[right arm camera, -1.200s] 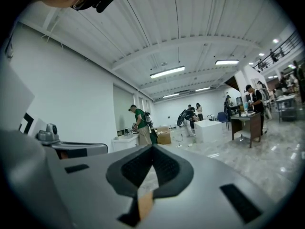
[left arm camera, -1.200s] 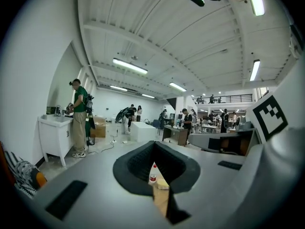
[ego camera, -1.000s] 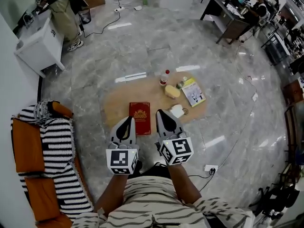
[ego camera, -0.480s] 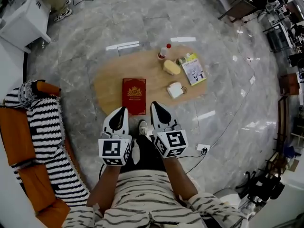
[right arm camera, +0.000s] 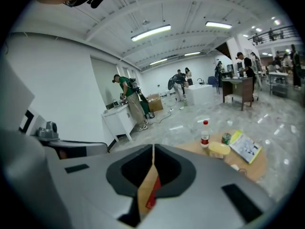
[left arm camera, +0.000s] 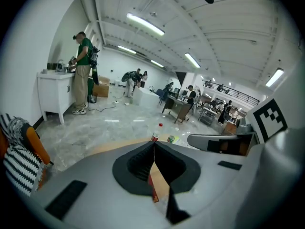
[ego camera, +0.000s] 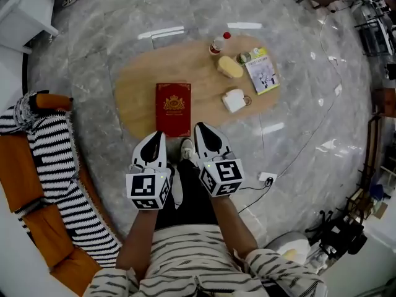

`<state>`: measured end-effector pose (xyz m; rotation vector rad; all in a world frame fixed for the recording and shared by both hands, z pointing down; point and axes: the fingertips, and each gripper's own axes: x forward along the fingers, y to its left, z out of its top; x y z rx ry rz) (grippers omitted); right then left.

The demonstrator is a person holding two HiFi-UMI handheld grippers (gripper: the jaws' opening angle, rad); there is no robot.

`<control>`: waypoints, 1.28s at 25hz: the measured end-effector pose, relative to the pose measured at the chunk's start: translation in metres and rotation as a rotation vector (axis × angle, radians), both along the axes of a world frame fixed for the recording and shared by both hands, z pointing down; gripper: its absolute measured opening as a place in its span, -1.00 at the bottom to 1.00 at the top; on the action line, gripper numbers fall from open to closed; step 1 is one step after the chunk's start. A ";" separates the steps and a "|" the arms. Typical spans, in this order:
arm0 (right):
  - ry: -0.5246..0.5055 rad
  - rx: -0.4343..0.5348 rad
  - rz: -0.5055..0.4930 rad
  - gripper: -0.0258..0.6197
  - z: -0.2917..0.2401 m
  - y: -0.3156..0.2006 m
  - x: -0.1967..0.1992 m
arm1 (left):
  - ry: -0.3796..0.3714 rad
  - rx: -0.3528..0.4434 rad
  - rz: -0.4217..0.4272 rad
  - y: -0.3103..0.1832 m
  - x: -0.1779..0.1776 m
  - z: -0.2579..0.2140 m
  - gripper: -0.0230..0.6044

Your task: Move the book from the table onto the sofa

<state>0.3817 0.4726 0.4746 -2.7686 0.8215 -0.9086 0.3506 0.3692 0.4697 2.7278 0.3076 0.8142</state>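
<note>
Moved: your grippers have sunk; book (ego camera: 173, 109) now beyond their tips.
Your left gripper (ego camera: 156, 136), right gripper (ego camera: 202, 129): jaws pressed together, empty.
Cut off: sofa (ego camera: 49, 166), at left.

Jaws of the left gripper (left arm camera: 154, 146) together, red sliver, probably the book (left arm camera: 151, 185), beneath, bottle (left arm camera: 155, 136) beyond, striped sofa (left arm camera: 16, 161) left

sofa (ego camera: 21, 178): cut by left edge | book (ego camera: 173, 109) cover print: too small to read

Low wooden table (ego camera: 139, 85): red book (ego camera: 173, 108) is laid flat just ahead of left gripper (ego camera: 157, 138) and right gripper (ego camera: 202, 130); white mug (ego camera: 234, 100), yellow lump (ego camera: 229, 67), can (ego camera: 243, 58), bottle (ego camera: 218, 43) and booklet (ego camera: 262, 71) are spread farther ahead, rightward.
</note>
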 end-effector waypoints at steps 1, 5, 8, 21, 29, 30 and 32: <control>-0.010 -0.001 0.007 -0.91 0.007 0.001 0.003 | -0.009 -0.003 0.000 0.001 0.002 0.007 -0.91; -0.060 0.000 0.014 -0.91 0.034 0.004 0.006 | -0.057 -0.030 0.015 0.005 0.003 0.038 -0.91; -0.100 -0.006 0.004 -0.90 0.058 0.008 0.003 | -0.104 -0.050 0.012 0.005 0.003 0.064 -0.90; -0.310 0.064 0.034 -0.51 0.154 0.009 -0.009 | -0.248 -0.121 0.002 0.006 -0.008 0.152 -0.62; -0.393 0.037 0.052 -0.23 0.206 0.016 -0.010 | -0.314 -0.150 0.002 0.001 -0.016 0.199 -0.34; -0.406 0.038 0.054 -0.21 0.213 0.017 -0.010 | -0.325 -0.149 0.005 0.001 -0.017 0.205 -0.33; -0.425 0.041 0.058 -0.18 0.228 0.017 -0.011 | -0.340 -0.147 0.006 0.000 -0.017 0.217 -0.30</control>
